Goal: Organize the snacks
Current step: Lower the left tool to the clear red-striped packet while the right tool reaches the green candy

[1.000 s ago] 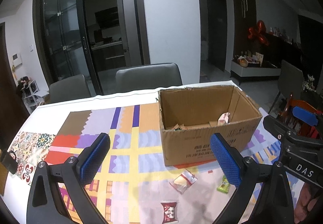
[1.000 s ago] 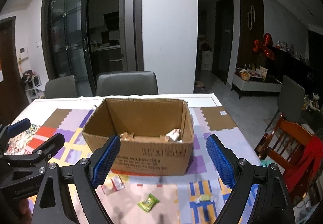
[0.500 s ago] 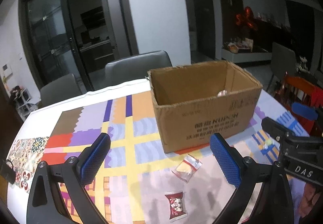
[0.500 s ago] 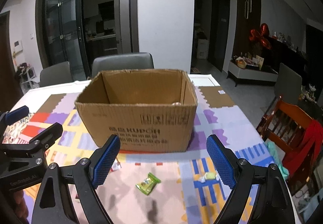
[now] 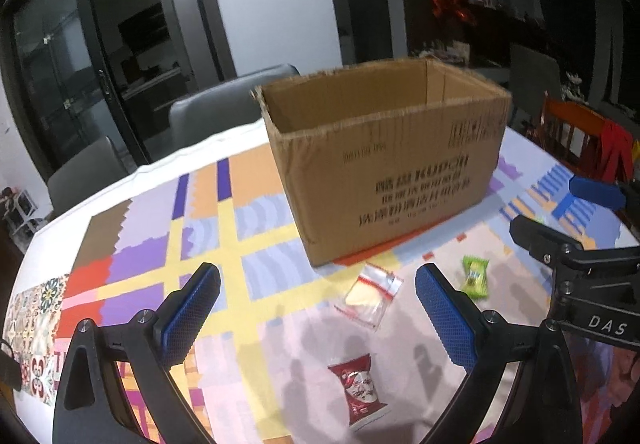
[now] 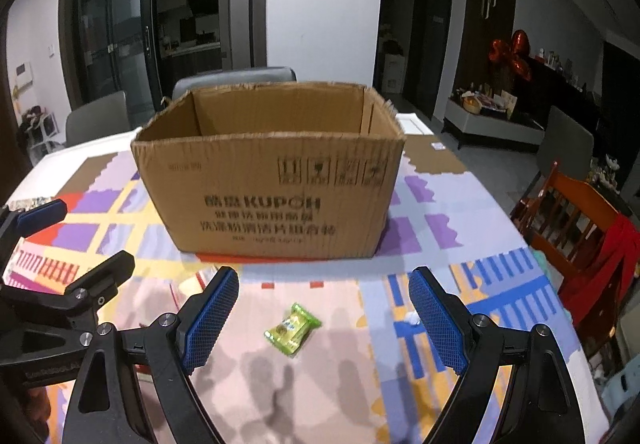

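Two released hand-held grippers, left [image 5: 316, 314] and right [image 6: 322, 316], hovering before cardboard box [image 6: 272, 180], green candy [image 6: 293, 329] loose on bench [image 6: 420, 204] just in front; risk of pads skidding the slippery wrapper aside.

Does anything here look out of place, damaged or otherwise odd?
Yes. Snacks lie loose on the tablecloth in front of the cardboard box: a green candy, a clear zip bag and a red packet. The box's top rim is ragged and torn.
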`<state>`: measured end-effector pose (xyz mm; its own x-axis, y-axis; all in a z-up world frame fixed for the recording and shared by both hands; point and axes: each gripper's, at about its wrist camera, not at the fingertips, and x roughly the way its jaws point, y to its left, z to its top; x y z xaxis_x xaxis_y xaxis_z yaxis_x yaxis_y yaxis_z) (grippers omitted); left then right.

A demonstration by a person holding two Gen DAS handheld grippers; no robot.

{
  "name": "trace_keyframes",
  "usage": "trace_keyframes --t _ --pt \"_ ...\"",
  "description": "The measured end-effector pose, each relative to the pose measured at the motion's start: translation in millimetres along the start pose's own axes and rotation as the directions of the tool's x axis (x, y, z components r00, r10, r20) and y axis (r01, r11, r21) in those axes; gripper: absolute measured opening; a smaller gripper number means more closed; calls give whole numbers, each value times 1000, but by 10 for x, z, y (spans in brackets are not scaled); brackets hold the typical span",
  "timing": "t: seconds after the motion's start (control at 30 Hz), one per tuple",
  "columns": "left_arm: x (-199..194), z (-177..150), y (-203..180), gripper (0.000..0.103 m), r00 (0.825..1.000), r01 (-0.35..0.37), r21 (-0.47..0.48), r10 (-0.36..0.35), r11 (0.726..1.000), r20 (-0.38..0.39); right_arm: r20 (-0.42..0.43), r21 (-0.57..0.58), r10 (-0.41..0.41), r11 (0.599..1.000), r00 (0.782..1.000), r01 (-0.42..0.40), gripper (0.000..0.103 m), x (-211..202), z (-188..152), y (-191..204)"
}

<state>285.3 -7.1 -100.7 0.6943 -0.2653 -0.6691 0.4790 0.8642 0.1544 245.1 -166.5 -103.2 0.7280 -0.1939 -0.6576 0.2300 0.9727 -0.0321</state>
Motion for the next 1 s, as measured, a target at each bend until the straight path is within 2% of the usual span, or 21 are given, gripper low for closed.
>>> trace_keyframes --t 0.4,0.77,0.9,1.0 --pt "413 -185 -96 96 996 55 72 -49 996 -76 -94 29 -13 999 995 15 88 317 -248 71" --pt "834 -255 -145 83 983 131 97 -117 987 -144 -184 49 -6 999 983 15 87 675 -384 92" --pt "914 -263 -170 82 979 149 106 -132 983 -156 -204 55 -1 998 979 13 87 753 -413 93" --pt "965 -271 -187 80 975 163 112 -143 980 -169 -216 59 4 998 976 9 83 798 -427 91"
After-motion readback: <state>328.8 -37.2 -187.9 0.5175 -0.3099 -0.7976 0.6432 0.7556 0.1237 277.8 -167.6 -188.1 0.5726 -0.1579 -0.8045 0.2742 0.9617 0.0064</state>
